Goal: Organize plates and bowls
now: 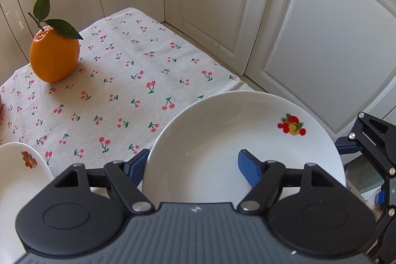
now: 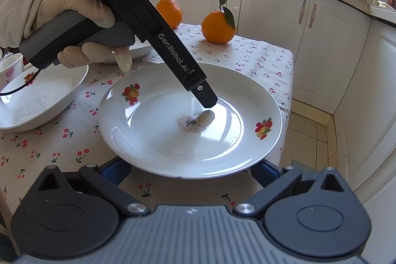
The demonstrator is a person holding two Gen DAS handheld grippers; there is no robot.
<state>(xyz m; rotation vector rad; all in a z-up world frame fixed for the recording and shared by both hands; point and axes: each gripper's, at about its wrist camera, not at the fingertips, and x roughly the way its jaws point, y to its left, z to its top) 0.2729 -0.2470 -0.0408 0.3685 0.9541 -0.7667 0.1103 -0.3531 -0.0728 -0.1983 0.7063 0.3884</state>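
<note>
A white plate (image 1: 222, 130) (image 2: 173, 130) with fruit decals sits at the right end of the cherry-print tablecloth (image 1: 118, 90), and a greyish smear marks its centre. My left gripper (image 1: 193, 157) (image 2: 209, 107) is shut on the plate: one blue finger (image 1: 248, 168) presses on the inside, the other (image 1: 136, 165) goes under the rim. My right gripper (image 2: 190, 166) (image 1: 366, 140) stands with its jaws wide apart. Both of its blue fingers (image 2: 115, 170) reach under the plate's near rim, with the tips hidden. A white bowl (image 2: 42, 100) (image 1: 14, 177) with the same decal rests to the left.
Two oranges (image 2: 217, 26) (image 2: 170, 11) stand at the back of the table, one with leaves (image 1: 54, 56). A second white dish (image 2: 141, 48) lies behind a gloved hand (image 2: 81, 16), and a cup (image 2: 10, 68) is at far left. White cabinets (image 1: 309, 41) and tiled floor (image 2: 309, 135) border the table's right edge.
</note>
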